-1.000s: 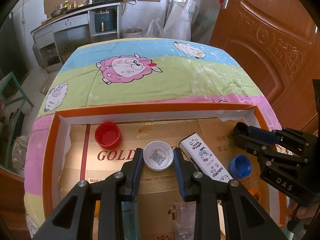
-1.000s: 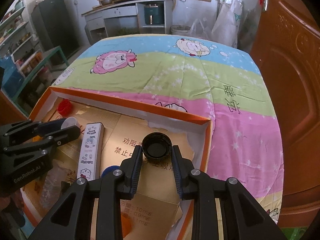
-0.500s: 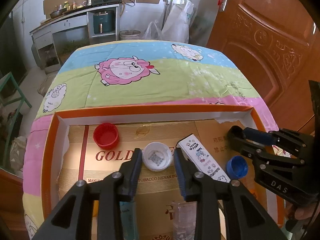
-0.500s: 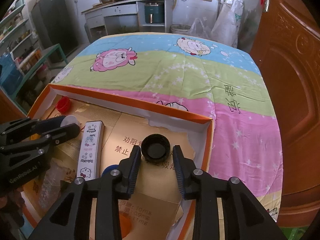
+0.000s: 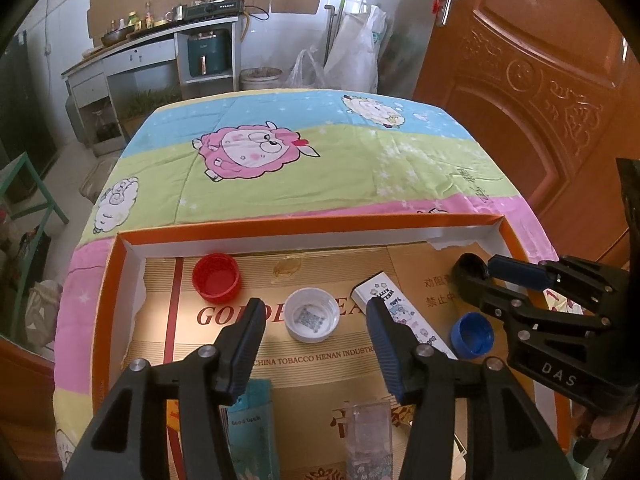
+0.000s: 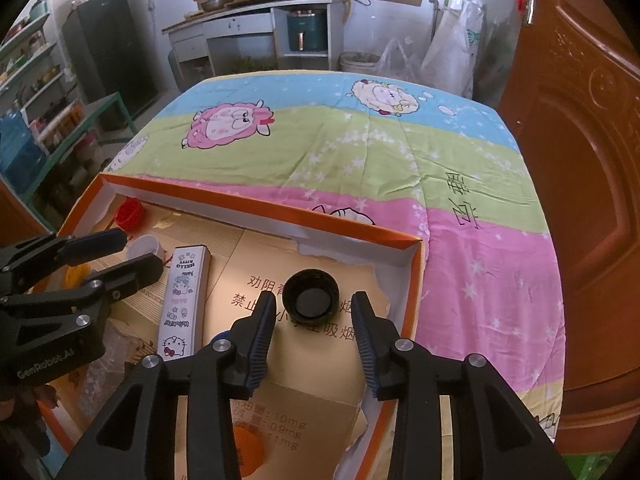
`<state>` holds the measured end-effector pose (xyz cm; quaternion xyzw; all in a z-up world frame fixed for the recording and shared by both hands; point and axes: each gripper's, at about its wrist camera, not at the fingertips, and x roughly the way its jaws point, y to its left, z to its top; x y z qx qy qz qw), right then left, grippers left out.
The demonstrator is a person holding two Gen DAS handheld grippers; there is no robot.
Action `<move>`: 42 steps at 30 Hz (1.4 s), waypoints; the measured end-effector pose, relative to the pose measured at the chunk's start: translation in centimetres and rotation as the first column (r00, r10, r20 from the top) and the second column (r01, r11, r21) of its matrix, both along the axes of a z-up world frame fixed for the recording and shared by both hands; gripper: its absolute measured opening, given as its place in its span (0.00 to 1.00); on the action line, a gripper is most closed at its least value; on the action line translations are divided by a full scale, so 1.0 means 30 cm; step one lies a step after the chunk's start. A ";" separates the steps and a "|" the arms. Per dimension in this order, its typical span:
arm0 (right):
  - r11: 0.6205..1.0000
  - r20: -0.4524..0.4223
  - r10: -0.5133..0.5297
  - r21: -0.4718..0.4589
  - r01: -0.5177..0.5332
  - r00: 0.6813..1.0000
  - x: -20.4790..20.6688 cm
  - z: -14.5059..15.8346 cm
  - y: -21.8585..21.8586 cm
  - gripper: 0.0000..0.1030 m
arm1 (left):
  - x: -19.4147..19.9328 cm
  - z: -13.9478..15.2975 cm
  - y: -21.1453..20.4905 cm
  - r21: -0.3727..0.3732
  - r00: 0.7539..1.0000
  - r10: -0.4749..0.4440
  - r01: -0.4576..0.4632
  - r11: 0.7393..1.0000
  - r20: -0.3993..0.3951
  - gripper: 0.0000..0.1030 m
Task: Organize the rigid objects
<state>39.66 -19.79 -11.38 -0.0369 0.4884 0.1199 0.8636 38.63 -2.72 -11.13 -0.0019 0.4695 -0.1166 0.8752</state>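
The left gripper [image 5: 314, 320] has its jaws spreading, already wide, with the white cap [image 5: 312, 315] lying open side up between them, clear of both pads and resting on the cardboard floor of the orange tray [image 5: 304, 227]. The right gripper [image 6: 314, 314] also has its jaws opening, less wide; the black cap [image 6: 311, 299] sits open side up just beyond their tips and between them, touched by neither.

Taking the white cap as the landmark: the red cap [image 5: 216, 278] lies beyond it toward the tray's far left corner, well apart. The long Hello Kitty box [image 5: 404, 312] lies flat just to its right, slanting across the tray floor, partly behind the left gripper's right finger. The blue cap [image 5: 471, 335] lies farther right past that box, under the right gripper's body. The black cap is farther right again, near the tray's far right corner. Nearer the camera than the white cap, a teal packet [image 5: 252, 428] and a clear plastic box [image 5: 368, 436] show between the left gripper's fingers. The tray rests on a sheep-patterned cloth [image 5: 320, 168].
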 end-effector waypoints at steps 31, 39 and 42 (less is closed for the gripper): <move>0.990 0.200 -0.142 0.055 0.133 0.969 -0.332 0.199 -0.017 0.70 | -0.305 0.220 0.028 0.008 0.971 0.116 -0.120 0.993 0.211 0.51; 0.986 0.300 -0.163 0.031 0.161 0.940 -0.530 0.304 0.012 0.71 | -0.515 0.325 0.035 0.005 0.918 0.200 -0.214 0.977 0.342 0.51; 0.982 0.331 -0.185 0.037 0.183 0.925 -0.623 0.344 0.016 0.71 | -0.580 0.345 0.045 -0.014 0.910 0.219 -0.229 0.973 0.351 0.51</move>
